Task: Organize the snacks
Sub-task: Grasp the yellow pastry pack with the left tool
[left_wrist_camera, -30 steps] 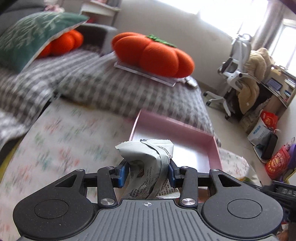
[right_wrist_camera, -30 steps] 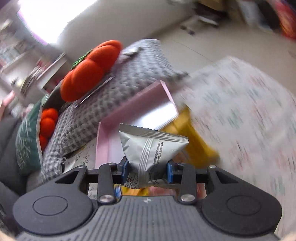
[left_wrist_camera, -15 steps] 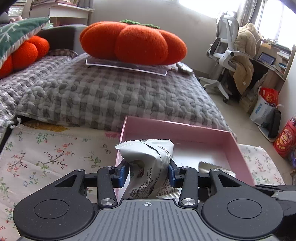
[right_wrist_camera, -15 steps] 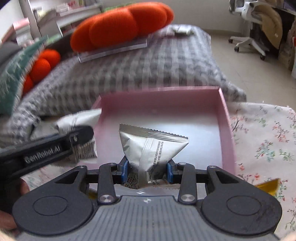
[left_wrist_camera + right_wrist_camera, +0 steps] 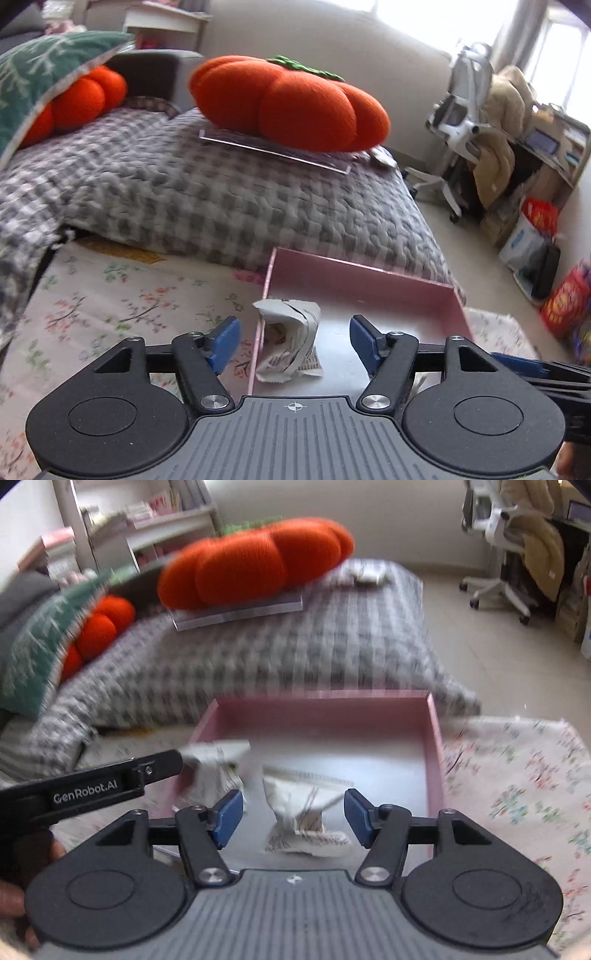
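A pink tray (image 5: 354, 273) (image 5: 434, 734) lies on the flowered cloth. My left gripper (image 5: 294, 338) is open; a crumpled silver snack packet (image 5: 291, 339) lies free between its fingers at the tray's left edge. My right gripper (image 5: 293, 818) is open; a second silver snack packet (image 5: 306, 808) lies in the tray between its fingers, blurred. The left gripper's finger (image 5: 110, 779) and its packet (image 5: 214, 768) also show at the left of the right wrist view.
A grey checked quilt (image 5: 221, 192) on a couch lies behind the tray, bearing a big orange pumpkin cushion (image 5: 291, 103) on a clear board. A green pillow (image 5: 37, 85) is at the left. An office chair (image 5: 461, 122) and bags stand on the floor at the right.
Both grippers have opened and let go of their silver packets, which now lie in the pink tray. Both grippers have drawn back a little.
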Action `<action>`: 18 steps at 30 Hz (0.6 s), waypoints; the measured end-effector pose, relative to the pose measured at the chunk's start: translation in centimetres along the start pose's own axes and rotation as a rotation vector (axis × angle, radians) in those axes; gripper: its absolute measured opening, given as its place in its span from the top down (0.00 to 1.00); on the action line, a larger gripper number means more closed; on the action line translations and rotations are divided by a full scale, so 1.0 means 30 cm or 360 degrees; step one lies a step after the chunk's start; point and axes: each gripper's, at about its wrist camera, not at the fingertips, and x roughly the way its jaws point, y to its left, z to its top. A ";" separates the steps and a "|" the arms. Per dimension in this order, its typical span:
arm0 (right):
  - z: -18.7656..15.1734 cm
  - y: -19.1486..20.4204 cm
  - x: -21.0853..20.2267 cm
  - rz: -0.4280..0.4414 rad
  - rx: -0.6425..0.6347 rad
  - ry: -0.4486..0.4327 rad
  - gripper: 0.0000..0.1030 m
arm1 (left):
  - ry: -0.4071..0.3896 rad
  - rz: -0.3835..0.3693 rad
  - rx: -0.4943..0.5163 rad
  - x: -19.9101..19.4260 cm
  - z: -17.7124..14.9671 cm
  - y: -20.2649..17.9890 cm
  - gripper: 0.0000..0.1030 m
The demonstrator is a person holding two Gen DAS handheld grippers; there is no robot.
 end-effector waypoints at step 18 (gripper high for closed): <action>-0.120 -0.147 -0.286 -0.0160 0.0019 -0.0039 0.05 | 0.0545 -0.0110 -0.0245 -0.195 -0.343 -0.135 0.29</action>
